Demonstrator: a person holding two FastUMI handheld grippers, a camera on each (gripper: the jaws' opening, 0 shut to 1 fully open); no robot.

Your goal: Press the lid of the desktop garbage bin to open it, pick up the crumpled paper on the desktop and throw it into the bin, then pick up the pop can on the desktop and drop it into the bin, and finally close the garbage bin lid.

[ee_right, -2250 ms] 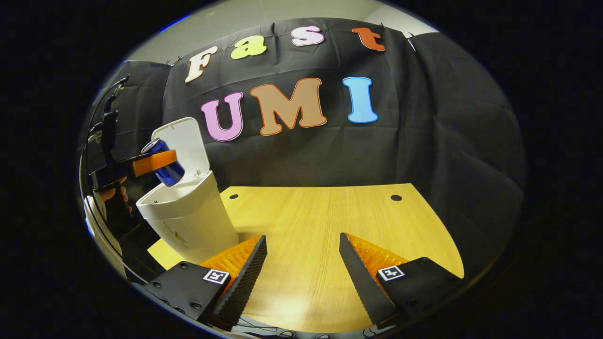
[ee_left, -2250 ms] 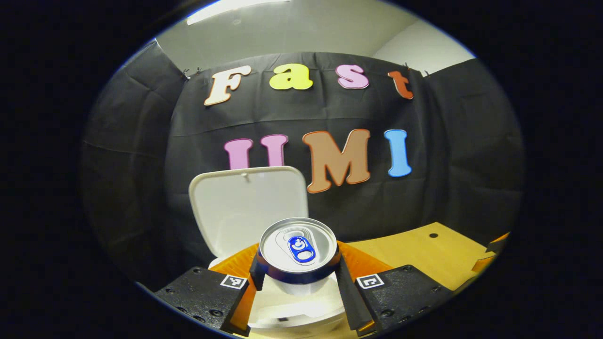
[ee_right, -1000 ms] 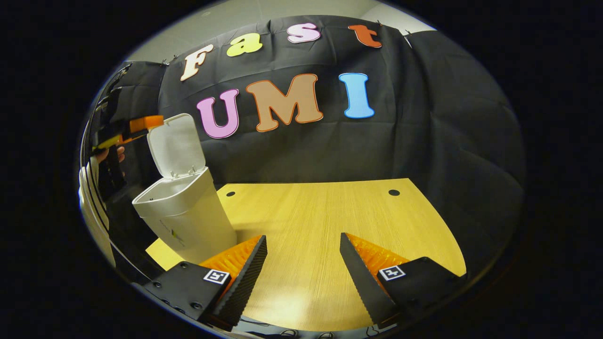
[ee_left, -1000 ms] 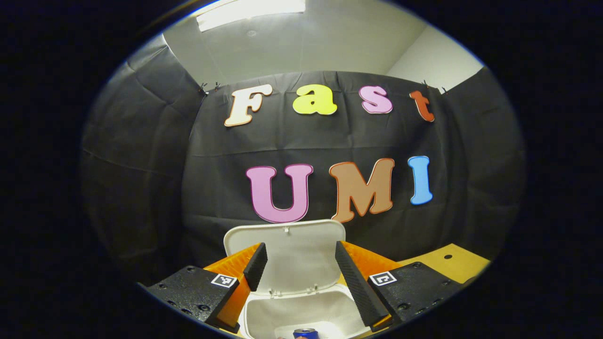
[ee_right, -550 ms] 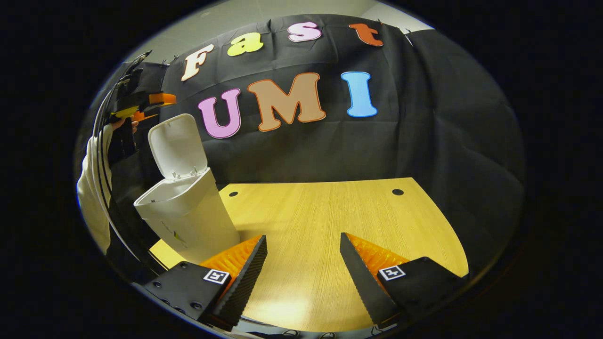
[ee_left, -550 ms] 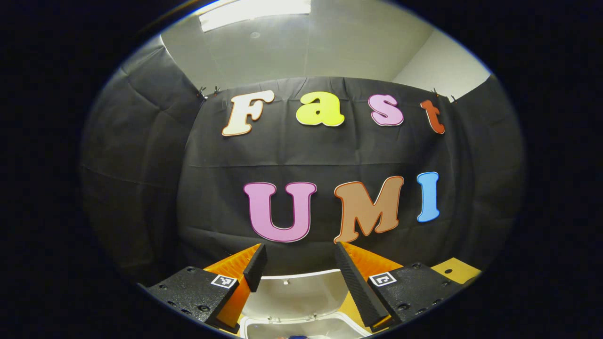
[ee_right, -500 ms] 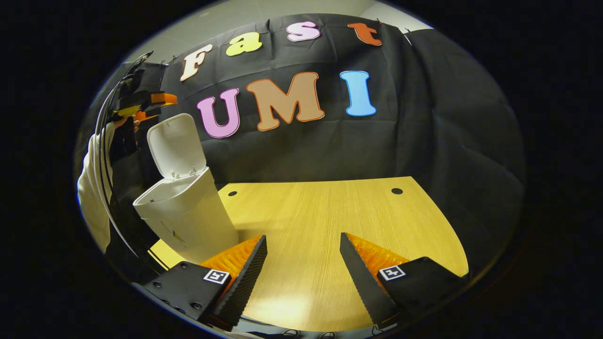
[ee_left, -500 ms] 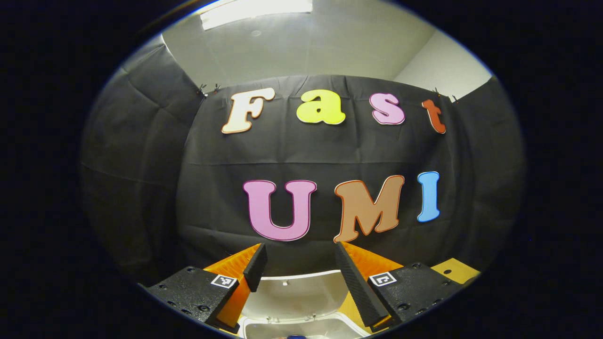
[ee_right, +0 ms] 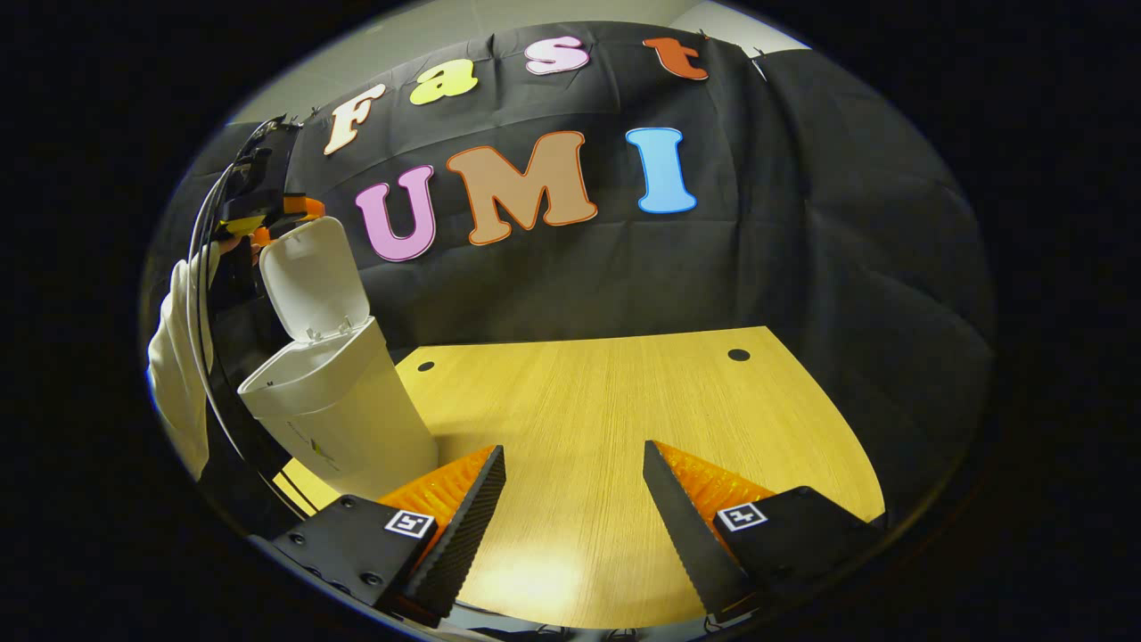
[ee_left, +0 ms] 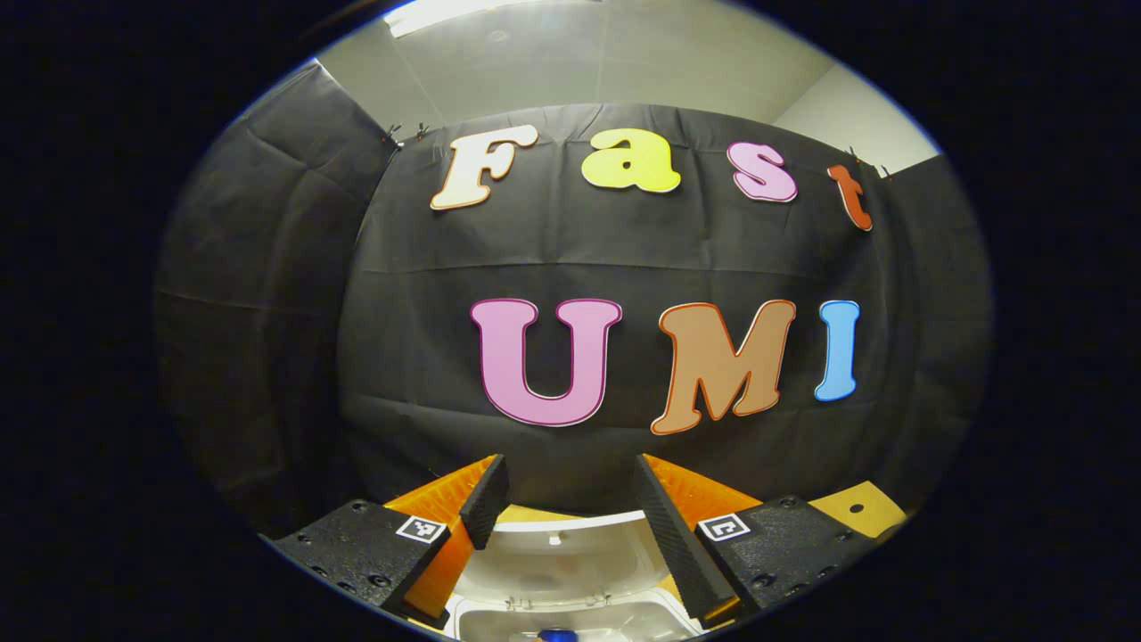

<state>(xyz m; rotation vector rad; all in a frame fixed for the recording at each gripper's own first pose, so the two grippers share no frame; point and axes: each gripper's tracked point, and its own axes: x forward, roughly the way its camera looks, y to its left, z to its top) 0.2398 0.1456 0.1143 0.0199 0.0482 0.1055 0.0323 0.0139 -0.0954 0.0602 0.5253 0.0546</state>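
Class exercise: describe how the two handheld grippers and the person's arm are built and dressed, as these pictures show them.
The right gripper and the left gripper each have two tapered fingers with serrated inner faces, set on black textured blocks with screws. Each block carries a square black-and-white marker. In the right gripper view, thin cables run along the person's white sleeve.

The pop can inside the bin is cut off at the left gripper view's bottom edge.
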